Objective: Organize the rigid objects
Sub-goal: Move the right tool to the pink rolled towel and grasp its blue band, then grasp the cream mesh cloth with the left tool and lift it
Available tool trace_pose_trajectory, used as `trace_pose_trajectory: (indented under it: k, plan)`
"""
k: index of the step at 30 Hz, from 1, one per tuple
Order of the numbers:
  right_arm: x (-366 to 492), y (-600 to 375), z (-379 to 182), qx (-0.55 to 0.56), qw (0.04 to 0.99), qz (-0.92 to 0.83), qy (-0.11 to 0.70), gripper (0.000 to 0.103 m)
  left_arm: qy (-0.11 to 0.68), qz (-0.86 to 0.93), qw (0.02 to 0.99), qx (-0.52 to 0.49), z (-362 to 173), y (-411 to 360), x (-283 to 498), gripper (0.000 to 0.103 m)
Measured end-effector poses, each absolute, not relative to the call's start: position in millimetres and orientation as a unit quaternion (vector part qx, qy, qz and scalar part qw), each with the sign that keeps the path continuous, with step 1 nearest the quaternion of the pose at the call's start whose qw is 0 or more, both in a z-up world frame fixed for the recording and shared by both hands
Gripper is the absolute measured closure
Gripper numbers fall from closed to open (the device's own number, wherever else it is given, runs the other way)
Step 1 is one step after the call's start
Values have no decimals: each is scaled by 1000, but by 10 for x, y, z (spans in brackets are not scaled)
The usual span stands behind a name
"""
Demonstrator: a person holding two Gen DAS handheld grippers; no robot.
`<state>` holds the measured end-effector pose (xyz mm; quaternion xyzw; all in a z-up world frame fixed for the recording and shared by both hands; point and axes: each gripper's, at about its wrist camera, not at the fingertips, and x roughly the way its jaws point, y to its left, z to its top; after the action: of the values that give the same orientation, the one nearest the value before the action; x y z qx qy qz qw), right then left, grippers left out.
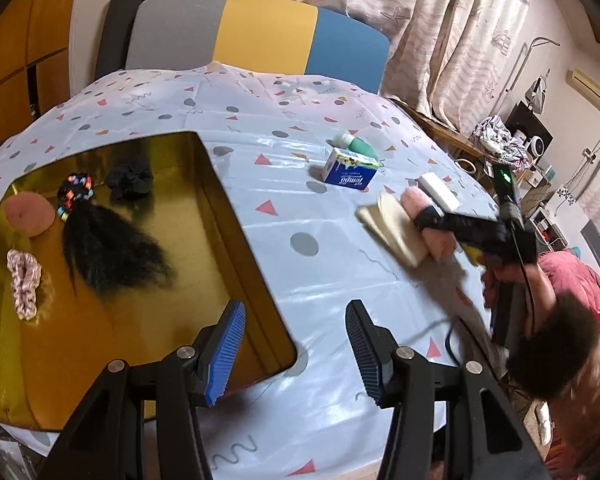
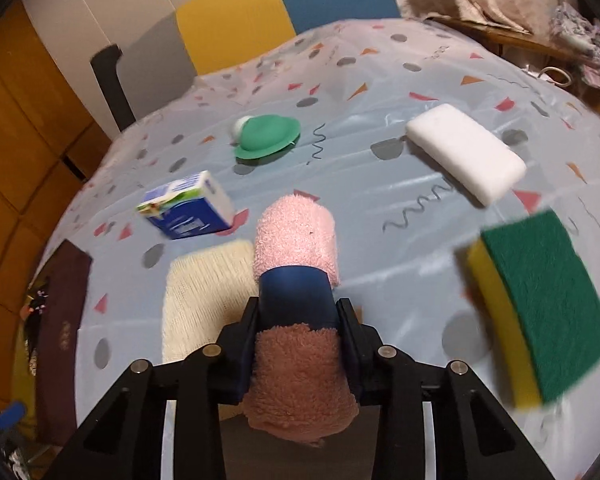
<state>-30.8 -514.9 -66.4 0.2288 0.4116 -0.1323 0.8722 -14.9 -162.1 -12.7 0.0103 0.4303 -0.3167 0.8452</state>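
The right gripper (image 2: 296, 312) is clamped on the rolled pink terry towel (image 2: 296, 236) near the tabletop's (image 2: 380, 216) right edge; lift it straight, clearing the cream folded cloth (image 2: 204, 292), while the left gripper (image 1: 296, 352) waits wide open, empty

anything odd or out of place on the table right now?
Tissue pack sits tipped on an edge, not flat. Green silicone lid lies beside a small white item. Right gripper is clamped on the rolled pink towel, a soft item.

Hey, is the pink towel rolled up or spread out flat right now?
Rolled up. The pink towel forms a thick cylinder clamped between the right gripper fingers, beside the cream cloth on the table.
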Motion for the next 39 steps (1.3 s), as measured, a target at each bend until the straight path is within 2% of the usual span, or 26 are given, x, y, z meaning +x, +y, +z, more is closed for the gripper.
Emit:
trace_pose_trajectory:
  k: [2,6,12,15,22,25,29,34,39]
  plan:
    - [-447,-5117,-647,225,877,-151,397,66,426,-314,848,15,-71,-1708,-124,50]
    - [-694,-5168,-632,216,880,-198,372,66,417,-327,848,15,46,-1943,-86,39]
    - [-882,-5272,-718,222,879,-209,367,66,430,-358,829,28,60,-2560,-3,36]
    - [-923,-5263,-766,211,888,-212,349,66,453,-368,811,44,-36,-2928,55,32]
    - [-1012,-5298,-827,241,893,-206,318,65,505,-368,777,79,-447,-3664,224,30]
    - [-1023,-5309,-838,249,894,-205,313,65,539,-365,756,64,-625,-3851,318,24]
    - [-1036,-5321,-853,255,894,-202,306,65,559,-375,740,14,-753,-3904,412,24]
    - [-1057,-5338,-867,264,895,-199,300,65,552,-415,722,-41,-822,-3902,408,30]
    - [-1071,-5355,-876,270,895,-197,296,65,558,-405,720,-79,-870,-3900,491,56]
